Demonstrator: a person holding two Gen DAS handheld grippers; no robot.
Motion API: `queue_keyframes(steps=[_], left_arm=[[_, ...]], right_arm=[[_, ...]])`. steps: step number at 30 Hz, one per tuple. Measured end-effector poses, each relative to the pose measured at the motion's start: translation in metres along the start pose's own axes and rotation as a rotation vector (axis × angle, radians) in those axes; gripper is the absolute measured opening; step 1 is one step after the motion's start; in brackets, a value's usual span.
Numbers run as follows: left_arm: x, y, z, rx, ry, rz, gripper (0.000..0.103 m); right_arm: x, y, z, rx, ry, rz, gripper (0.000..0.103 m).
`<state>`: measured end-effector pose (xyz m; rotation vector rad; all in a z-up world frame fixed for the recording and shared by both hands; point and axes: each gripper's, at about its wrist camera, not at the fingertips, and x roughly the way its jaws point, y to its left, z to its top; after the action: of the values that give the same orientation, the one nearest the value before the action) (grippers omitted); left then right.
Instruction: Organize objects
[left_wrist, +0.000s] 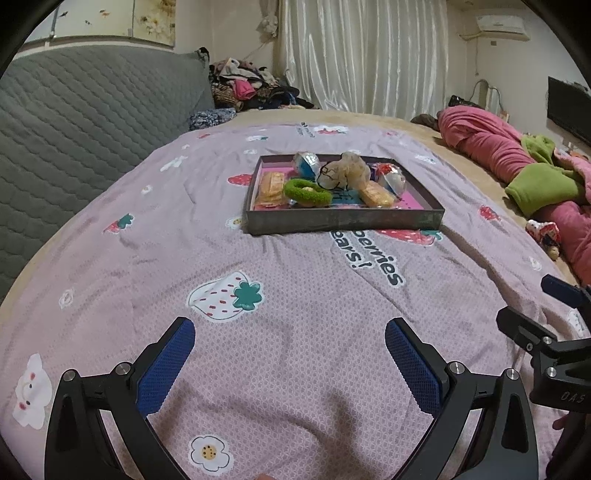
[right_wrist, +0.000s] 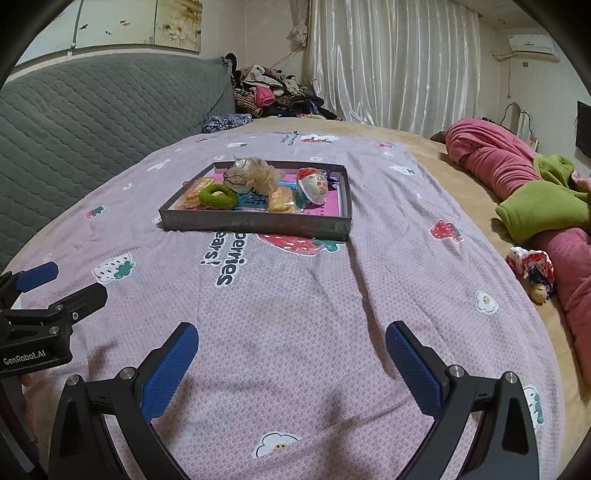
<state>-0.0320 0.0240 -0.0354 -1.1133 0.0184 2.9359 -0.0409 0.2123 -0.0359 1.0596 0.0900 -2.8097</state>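
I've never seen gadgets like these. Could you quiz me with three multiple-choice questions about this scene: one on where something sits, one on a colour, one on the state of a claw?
1. Where does the fuzzy green ring-shaped hair tie lie?
A. inside the shallow dark cardboard tray
B. on the bare bedspread
C. between a claw's fingers

2. What colour are the textured pads on the claws' fingers?
A. red
B. blue
C. yellow

3. How is the left claw?
A. shut on a snack
B. shut and empty
C. open and empty

Answers: 1 A, it rests among snack packets within the tray's walls. 2 B, both wrist views show blue pads. 3 C, its fingers stand wide apart over the pink strawberry-print bedspread.
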Motion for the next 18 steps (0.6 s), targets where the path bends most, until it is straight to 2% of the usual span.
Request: queue_keyframes(steps=[13,18], left_arm=[[0.0049,-0.0007,-0.0021,0.000,0.009,0.001,0.103],[0.0046,-0.0005,-0.0014,-0.008,0.004,-0.022,0.103]], right_arm=[[0.0021,0.0011,-0.0023,-0.005,0.005,-0.002,0.102],[0.0039,0.0005,-0.0026,-0.005,0.008,-0.002,0.102]])
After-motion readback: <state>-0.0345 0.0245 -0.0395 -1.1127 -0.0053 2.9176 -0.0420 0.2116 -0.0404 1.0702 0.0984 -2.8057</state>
